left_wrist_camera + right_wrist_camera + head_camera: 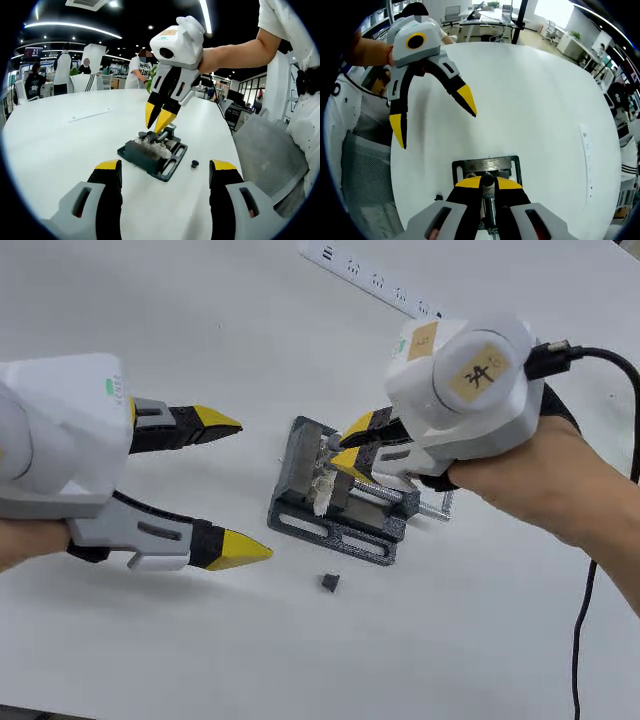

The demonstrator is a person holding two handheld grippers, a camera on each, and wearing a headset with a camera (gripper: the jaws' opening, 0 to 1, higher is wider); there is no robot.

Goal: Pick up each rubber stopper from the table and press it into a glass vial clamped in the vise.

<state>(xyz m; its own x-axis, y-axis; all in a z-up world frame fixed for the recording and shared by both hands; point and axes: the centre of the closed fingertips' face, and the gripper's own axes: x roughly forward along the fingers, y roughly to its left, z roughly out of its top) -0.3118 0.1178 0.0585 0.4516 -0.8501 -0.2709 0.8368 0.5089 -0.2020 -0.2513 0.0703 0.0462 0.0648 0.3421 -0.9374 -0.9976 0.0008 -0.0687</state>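
A dark grey vise (322, 525) stands mid-table with clear glass vials (324, 487) clamped in it. My right gripper (341, 454) hangs over the vials, shut on a small black rubber stopper (487, 179) that shows between its yellow tips. In the left gripper view the right gripper (159, 117) points down at the vise (169, 162). A second stopper (330, 582) lies loose on the table in front of the vise, also seen as the stopper (195, 163). My left gripper (255, 488) is open and holds nothing, a short way left of the vise.
A white power strip (372, 278) lies at the far edge of the white table (200, 320). A black cable (588, 600) trails from the right gripper down the right side. People and desks stand well behind the table.
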